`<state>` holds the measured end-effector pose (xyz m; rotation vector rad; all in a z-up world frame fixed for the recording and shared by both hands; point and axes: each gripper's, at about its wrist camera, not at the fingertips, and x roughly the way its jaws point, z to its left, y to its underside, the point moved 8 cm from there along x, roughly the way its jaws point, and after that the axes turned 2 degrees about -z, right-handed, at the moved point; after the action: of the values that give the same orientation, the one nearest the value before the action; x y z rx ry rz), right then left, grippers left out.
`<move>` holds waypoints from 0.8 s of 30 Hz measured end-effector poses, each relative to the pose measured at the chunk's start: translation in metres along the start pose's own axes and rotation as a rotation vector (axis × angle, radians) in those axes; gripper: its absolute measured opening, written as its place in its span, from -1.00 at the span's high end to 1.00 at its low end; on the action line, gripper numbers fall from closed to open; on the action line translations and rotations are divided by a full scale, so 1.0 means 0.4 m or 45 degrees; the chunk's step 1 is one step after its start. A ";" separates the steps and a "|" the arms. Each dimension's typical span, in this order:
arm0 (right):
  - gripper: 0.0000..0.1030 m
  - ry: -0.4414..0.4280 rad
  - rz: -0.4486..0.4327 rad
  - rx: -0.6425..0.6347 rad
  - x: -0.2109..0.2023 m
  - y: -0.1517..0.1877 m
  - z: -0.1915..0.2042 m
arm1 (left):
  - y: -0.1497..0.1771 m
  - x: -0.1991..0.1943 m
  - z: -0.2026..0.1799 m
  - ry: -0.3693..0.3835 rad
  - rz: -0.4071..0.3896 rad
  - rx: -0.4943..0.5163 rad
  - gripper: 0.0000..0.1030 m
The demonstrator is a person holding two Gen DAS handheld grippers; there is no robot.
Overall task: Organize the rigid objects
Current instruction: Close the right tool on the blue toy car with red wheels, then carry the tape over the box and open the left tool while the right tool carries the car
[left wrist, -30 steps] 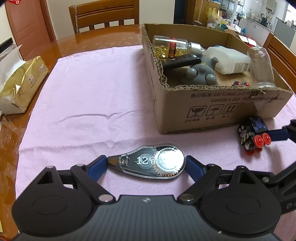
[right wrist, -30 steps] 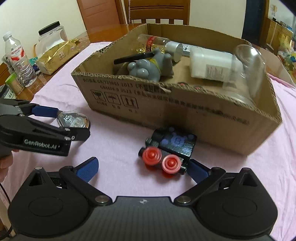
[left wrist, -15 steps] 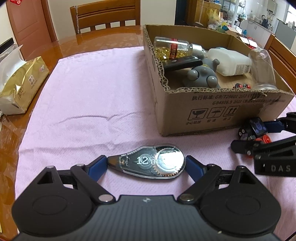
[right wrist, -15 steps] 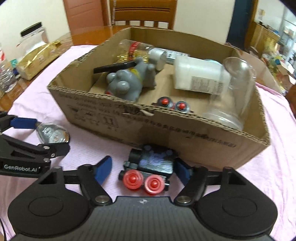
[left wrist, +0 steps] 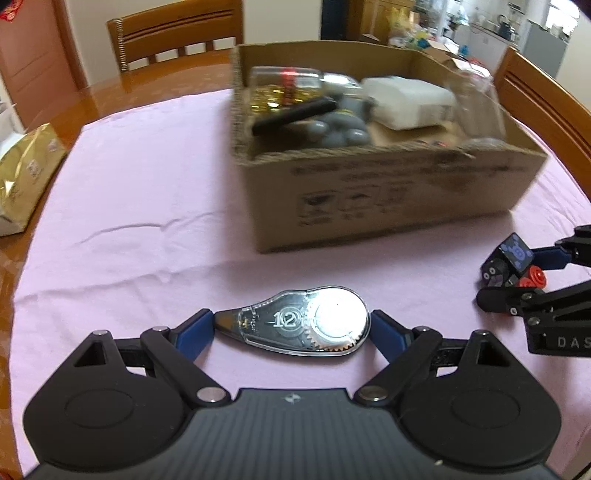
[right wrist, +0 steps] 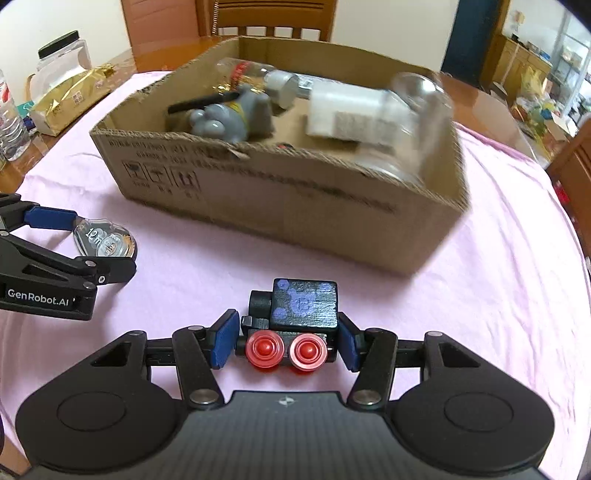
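Between right gripper jaws: toy block car, pads touching.

Wooden counter under pink cloth. Wooden chair at 11 o'clock, brown door at 10, cluttered kitchen area at 1 o'clock.

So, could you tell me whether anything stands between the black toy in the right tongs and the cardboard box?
Only the box's own near wall; the pink cloth between it and the black toy is bare.
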<state>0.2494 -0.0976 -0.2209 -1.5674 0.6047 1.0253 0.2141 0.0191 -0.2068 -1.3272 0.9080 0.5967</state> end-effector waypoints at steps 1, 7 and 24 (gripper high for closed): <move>-0.17 -0.004 0.006 0.013 -0.004 0.007 -0.007 | 0.002 -0.003 -0.010 0.010 0.002 0.010 -0.74; -0.20 0.007 0.000 0.054 -0.009 0.009 -0.017 | 0.009 -0.006 -0.036 0.010 0.004 0.036 -0.74; -0.09 -0.034 -0.051 -0.012 -0.052 -0.019 0.000 | 0.013 -0.033 -0.082 0.123 -0.005 0.094 -0.73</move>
<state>0.2451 -0.0984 -0.1990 -1.5655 0.5488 1.0186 0.1958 -0.0106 -0.1985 -1.2996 0.9968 0.4950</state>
